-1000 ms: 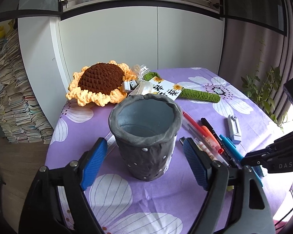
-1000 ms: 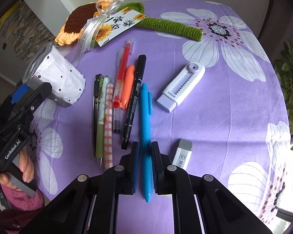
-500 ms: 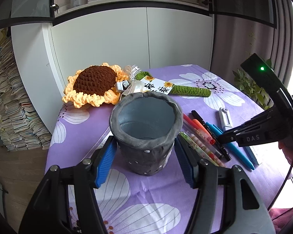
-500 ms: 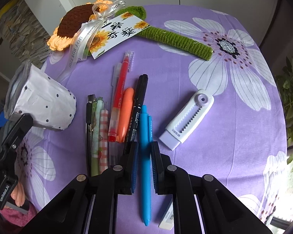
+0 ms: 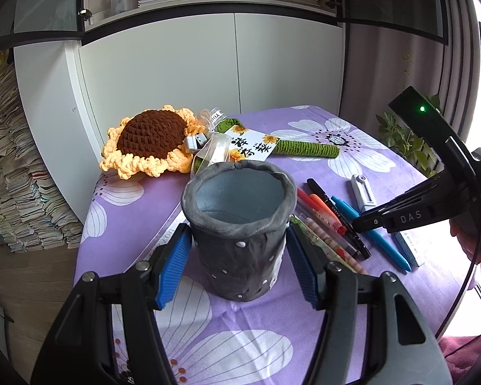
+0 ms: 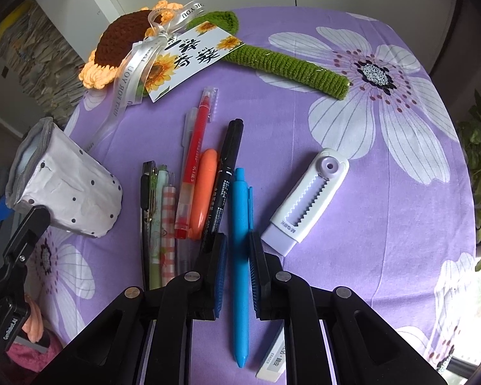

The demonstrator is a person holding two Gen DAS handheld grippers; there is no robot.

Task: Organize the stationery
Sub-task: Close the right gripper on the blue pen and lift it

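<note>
A grey pen pot (image 5: 240, 224) with small dots stands upright on the purple flowered cloth; it also shows at the left of the right wrist view as the pot (image 6: 70, 189). My left gripper (image 5: 239, 256) is shut on it, its blue pads pressed against both sides. Right of the pot lies a row of pens. My right gripper (image 6: 239, 243) is shut on the blue pen (image 6: 240, 199) at its middle, at the right end of the row. In the left wrist view, the right gripper (image 5: 365, 223) hangs low over the blue pen (image 5: 346, 207).
In the row are a red pen (image 6: 197, 160), an orange highlighter (image 6: 205, 192), a black marker (image 6: 229, 160) and several more pens (image 6: 158, 218). A white slide eraser (image 6: 308, 199) and a block eraser (image 6: 272, 364) lie to the right. A crochet sunflower (image 5: 150, 141) lies behind.
My left jaws have closed from wide apart onto the pot. The right gripper has shifted a little toward the far side of the table, with the blue pen still between its pads.
</note>
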